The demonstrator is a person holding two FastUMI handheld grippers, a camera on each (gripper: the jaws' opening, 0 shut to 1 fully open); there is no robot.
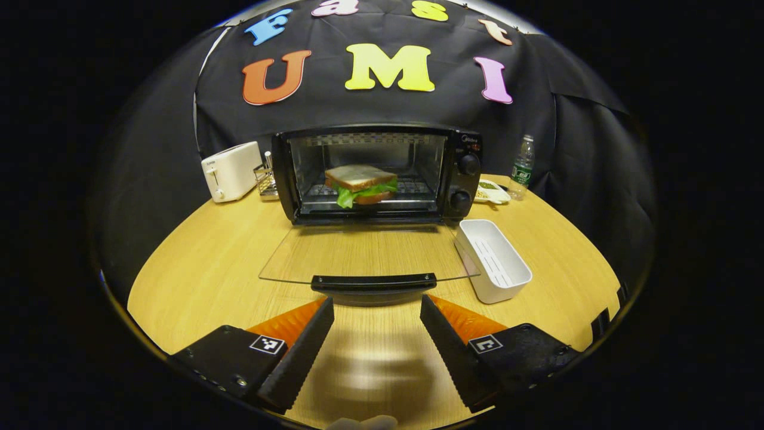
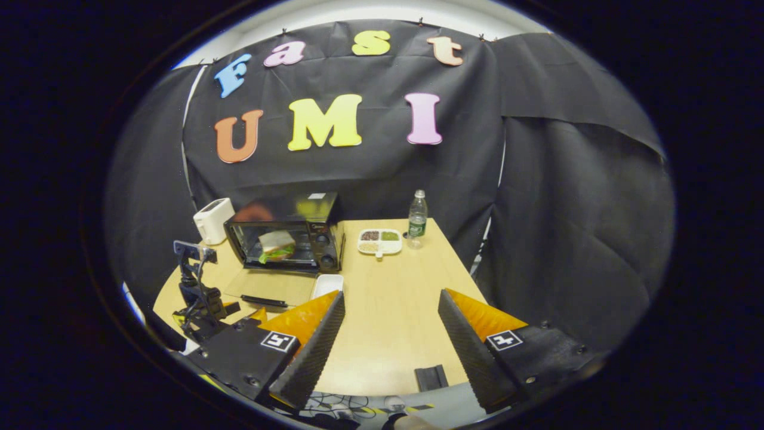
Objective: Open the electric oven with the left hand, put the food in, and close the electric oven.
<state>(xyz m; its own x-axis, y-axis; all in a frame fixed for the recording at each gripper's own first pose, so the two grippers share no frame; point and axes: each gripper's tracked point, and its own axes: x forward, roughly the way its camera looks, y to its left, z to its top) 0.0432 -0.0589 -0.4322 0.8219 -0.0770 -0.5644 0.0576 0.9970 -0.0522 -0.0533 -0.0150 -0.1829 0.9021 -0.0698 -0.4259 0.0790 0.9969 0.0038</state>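
Left gripper view: our left tool (image 1: pixel 376 325) gapes wide just before the door handle (image 1: pixel 374 282).
Oven (image 1: pixel 377 173): open at 12 o'clock, sandwich (image 1: pixel 361 185) on its rack.
Right tool (image 2: pixel 391 331): wide, above the worktop (image 2: pixel 388 322).

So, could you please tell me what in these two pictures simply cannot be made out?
- Left gripper view: the oven knob settings are too small to tell.
- Left gripper view: the sectioned dish is partly hidden behind the oven's right side.
- Right gripper view: the left gripper is partly covered by the right gripper's own finger, so its opening can't be judged there.
- Right gripper view: the white tray is cut off by that same finger.
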